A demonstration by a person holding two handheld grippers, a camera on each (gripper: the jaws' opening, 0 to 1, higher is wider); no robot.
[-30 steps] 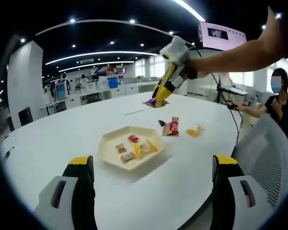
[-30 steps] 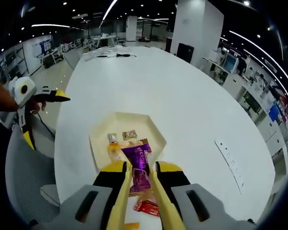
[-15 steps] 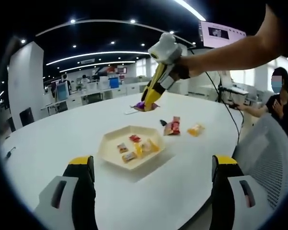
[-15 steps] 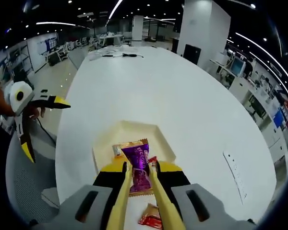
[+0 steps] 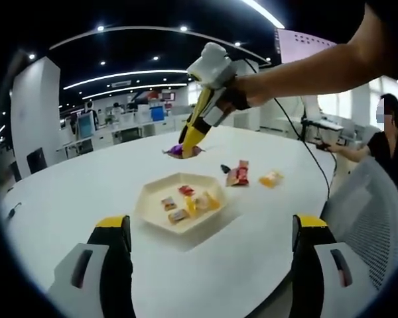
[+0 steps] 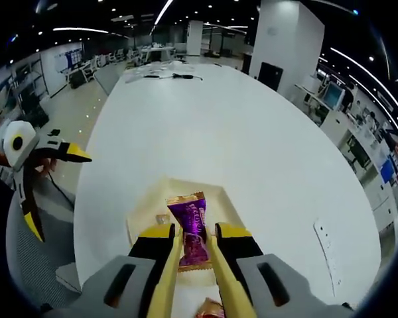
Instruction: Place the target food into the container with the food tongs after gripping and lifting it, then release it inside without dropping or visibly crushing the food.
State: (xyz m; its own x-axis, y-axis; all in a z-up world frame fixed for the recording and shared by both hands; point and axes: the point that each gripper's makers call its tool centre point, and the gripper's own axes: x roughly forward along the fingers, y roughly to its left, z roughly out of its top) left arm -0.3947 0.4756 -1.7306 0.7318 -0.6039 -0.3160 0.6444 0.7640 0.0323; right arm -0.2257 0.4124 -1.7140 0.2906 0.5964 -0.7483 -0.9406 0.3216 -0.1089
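Transport is the step in hand: your right tongs [image 6: 191,244] are clamped on the purple-wrapped snack [image 6: 190,225], which is held in the air over the near part of the cream hexagonal tray [image 6: 222,197], as the left gripper view also shows, with the snack [image 5: 175,151] hanging from the tongs above the tray's far side. I judge the next move as a lowering into the tray, then a gentle spreading of the jaws so the wrapper settles without a drop or a squeeze. Your left tongs [image 5: 211,228] stand wide apart, holding nothing, low over the white tabletop [image 5: 73,192]. By count: one tray [image 5: 149,207], about five small wrapped pieces inside it, and beyond it two loose snacks, a red packet [image 5: 237,174] and an orange one [image 5: 269,179].
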